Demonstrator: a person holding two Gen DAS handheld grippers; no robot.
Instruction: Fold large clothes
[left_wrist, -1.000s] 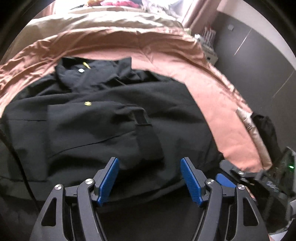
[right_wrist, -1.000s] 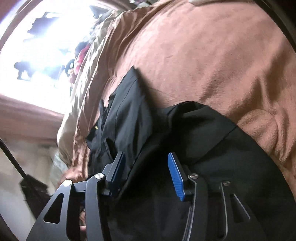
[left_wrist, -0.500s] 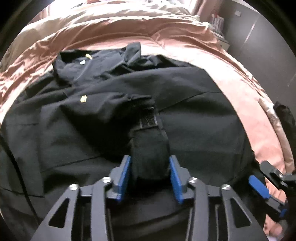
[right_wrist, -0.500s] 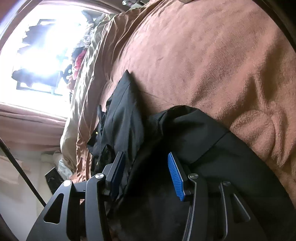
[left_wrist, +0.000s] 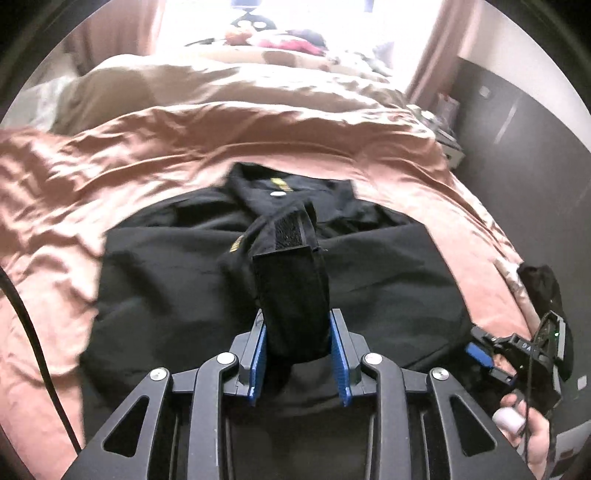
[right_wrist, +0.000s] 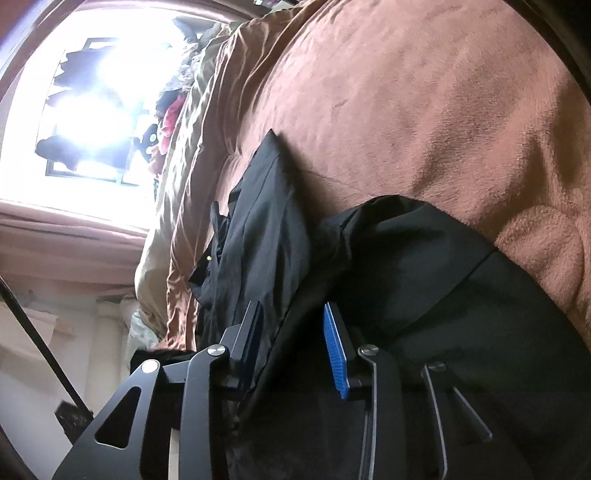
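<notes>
Left wrist view: left gripper (left_wrist: 298, 354) jaws just closed, blue pads (left_wrist: 259, 360) clamped on cuff of black sleeve (left_wrist: 291, 291), velcro strip facing up. Sleeve lifted above black jacket (left_wrist: 388, 288) spread flat on pink blanket (left_wrist: 110, 162). Person's hand (left_wrist: 524, 428) with other gripper at right edge.

Right wrist view: right gripper (right_wrist: 291, 343) jaws just narrowed, jacket edge (right_wrist: 295, 295) between them; firm pinch, cannot tell. Blanket (right_wrist: 406, 110) beyond, bright window (right_wrist: 92, 110) left.

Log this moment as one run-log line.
left gripper: shut on sleeve cuff | right gripper: closing on black jacket hem | surface: pink blanket
</notes>
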